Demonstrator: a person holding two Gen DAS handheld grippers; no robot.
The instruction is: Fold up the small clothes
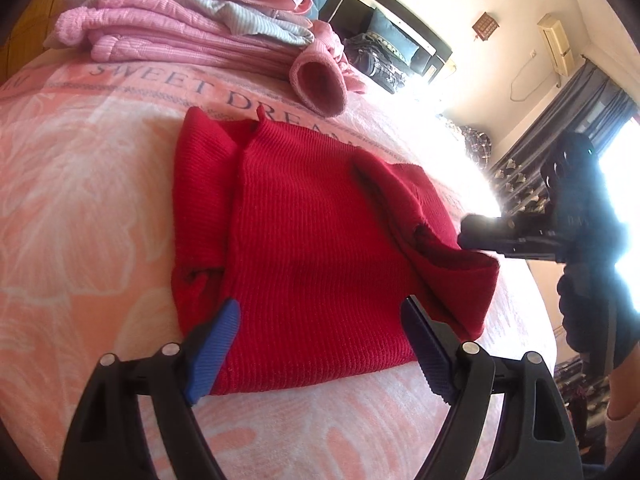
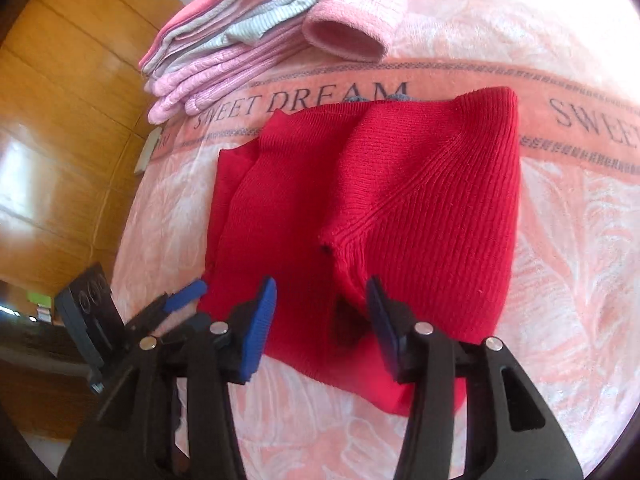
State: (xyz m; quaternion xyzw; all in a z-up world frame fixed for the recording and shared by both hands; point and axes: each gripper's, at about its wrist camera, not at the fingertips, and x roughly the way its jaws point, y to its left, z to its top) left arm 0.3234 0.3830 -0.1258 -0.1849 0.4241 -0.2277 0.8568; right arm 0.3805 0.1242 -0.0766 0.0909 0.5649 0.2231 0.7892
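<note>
A red knit sweater lies flat on the pink bedspread, both sleeves folded in over its body. My left gripper is open, its blue pads wide apart over the sweater's near edge. In the right wrist view the sweater fills the middle. My right gripper is open, its fingers astride the folded sleeve's cuff without pinching it. The right gripper appears as a dark shape at the sweater's right fold. The left gripper shows at the sweater's left corner.
A stack of folded pink and grey-blue clothes sits at the far side of the bed. A loose pink garment with an open cuff lies beside it. Wooden panelling is left of the bed; curtains hang at a bright window.
</note>
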